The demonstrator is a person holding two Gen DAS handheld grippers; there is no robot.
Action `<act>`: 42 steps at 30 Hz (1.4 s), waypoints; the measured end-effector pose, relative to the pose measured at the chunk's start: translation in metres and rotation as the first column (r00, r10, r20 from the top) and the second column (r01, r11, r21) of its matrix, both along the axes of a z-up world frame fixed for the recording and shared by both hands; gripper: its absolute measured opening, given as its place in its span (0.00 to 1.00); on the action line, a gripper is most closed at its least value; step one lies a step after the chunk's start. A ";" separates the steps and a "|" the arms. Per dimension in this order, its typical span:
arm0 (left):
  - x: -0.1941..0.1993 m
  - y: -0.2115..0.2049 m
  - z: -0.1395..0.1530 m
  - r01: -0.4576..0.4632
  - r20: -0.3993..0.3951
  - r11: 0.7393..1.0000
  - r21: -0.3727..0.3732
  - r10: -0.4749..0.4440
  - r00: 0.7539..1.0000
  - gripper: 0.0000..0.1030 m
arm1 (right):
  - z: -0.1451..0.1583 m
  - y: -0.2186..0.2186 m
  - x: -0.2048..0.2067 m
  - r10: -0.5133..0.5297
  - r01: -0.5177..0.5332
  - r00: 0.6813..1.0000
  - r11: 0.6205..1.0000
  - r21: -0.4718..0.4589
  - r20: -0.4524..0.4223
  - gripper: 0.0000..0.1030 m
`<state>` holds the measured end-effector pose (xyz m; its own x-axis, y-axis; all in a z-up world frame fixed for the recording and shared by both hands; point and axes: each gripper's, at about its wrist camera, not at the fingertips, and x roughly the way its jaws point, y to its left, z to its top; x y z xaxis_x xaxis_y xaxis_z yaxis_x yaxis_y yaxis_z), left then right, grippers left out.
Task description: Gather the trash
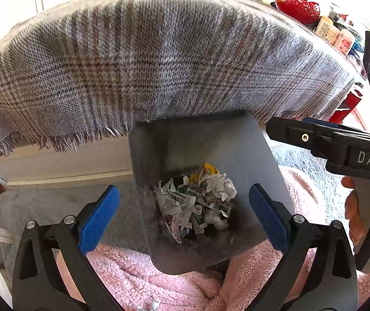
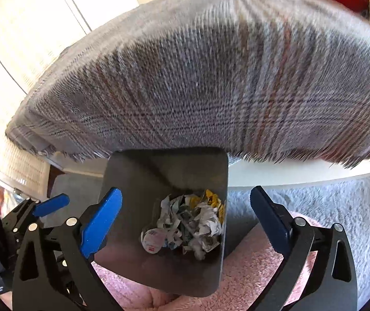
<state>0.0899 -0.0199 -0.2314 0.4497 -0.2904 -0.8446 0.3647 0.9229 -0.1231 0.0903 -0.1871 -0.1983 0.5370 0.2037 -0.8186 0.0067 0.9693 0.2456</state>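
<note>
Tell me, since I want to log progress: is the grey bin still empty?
No: the grey bin already holds a heap of crumpled paper scraps and wrappers at its bottom.

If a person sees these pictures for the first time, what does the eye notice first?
First, the grey bin at the centre, standing on a pink fluffy blanket, with crumpled paper trash at its bottom. Behind it a large grey plaid cloth hangs over the table edge. Both the left gripper and the right gripper hover open above the bin.
</note>
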 end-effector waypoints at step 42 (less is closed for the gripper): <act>-0.092 0.033 0.270 -0.189 0.709 0.974 -0.122 0.219 0.670 0.92 | 0.234 0.005 -0.114 -0.104 0.355 0.698 0.910 -0.216 0.708 0.97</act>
